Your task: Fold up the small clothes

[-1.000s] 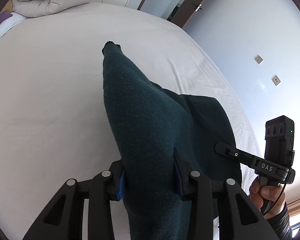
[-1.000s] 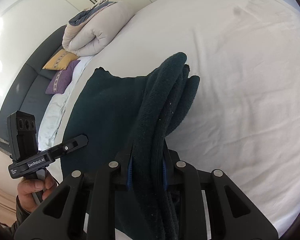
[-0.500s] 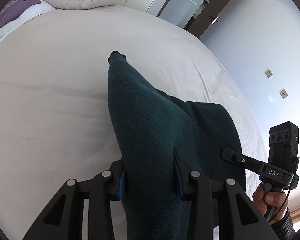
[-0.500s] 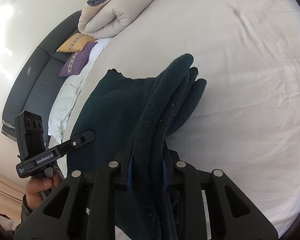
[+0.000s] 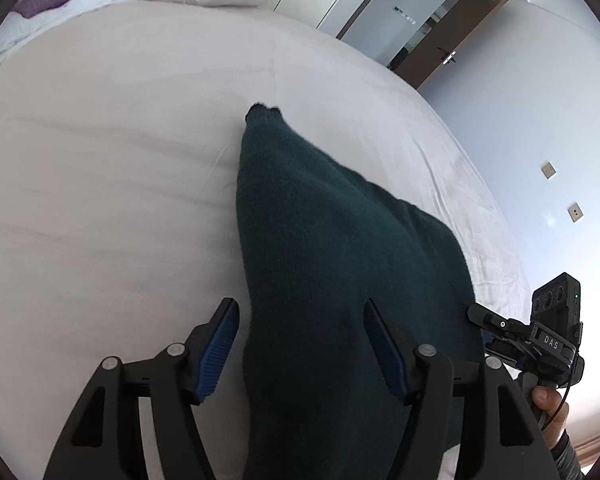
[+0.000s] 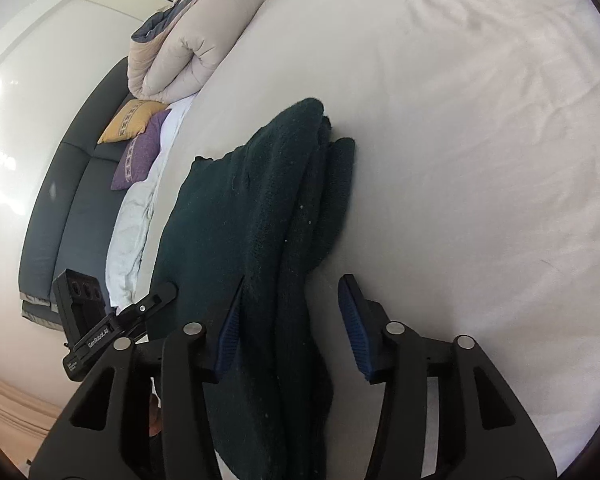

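Observation:
A dark green knitted garment [image 5: 332, 248] lies folded on the white bed [image 5: 100, 184]. My left gripper [image 5: 300, 316] is open, its blue-padded jaws standing apart on either side of the garment's near edge. In the right wrist view the same garment [image 6: 268, 208] shows stacked folded layers. My right gripper [image 6: 292, 300] is open too, jaws spread around the near edge of the cloth. Each gripper shows in the other's view: the right one [image 5: 540, 336] at the garment's right side, the left one [image 6: 112, 320] at its left side.
A rolled beige duvet [image 6: 180, 48] lies at the head of the bed, with yellow [image 6: 128, 120] and purple [image 6: 140, 152] cushions against a dark headboard [image 6: 60, 200]. A brown door [image 5: 440, 52] and a wall with sockets [image 5: 548, 170] stand beyond the bed.
Both grippers were shut on the green garment; now both have opened and let it go. The garment has settled lower onto the bed.

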`<act>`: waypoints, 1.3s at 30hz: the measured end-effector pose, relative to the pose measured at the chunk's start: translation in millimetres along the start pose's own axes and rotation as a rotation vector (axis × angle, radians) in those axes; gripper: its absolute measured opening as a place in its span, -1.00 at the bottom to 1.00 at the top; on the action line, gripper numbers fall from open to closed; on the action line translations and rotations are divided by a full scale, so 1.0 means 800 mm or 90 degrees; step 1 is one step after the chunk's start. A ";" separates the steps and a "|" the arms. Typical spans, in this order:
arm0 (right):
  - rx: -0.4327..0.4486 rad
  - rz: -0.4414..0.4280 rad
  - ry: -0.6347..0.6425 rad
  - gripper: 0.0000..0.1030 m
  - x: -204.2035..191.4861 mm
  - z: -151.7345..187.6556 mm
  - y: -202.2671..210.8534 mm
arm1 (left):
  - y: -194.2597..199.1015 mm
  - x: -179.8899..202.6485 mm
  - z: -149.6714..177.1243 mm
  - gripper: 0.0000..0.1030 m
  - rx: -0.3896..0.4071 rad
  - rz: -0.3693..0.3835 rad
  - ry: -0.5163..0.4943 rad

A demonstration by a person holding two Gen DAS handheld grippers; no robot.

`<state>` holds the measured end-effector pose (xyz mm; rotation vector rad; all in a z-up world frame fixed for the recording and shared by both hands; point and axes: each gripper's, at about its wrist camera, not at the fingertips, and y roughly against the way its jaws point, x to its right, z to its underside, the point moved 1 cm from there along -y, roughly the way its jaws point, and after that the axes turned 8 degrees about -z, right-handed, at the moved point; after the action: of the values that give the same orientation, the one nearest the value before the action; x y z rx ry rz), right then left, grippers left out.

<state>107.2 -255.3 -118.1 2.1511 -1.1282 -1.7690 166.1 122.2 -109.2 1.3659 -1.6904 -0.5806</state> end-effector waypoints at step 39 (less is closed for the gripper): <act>0.319 0.293 0.311 1.00 -0.229 0.193 0.235 | 0.241 0.097 0.134 1.00 0.219 -0.302 -0.120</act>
<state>-121.3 -223.4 81.0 2.1319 -1.8480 -0.7680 -30.3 88.6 12.7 2.0452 -1.6693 -0.7223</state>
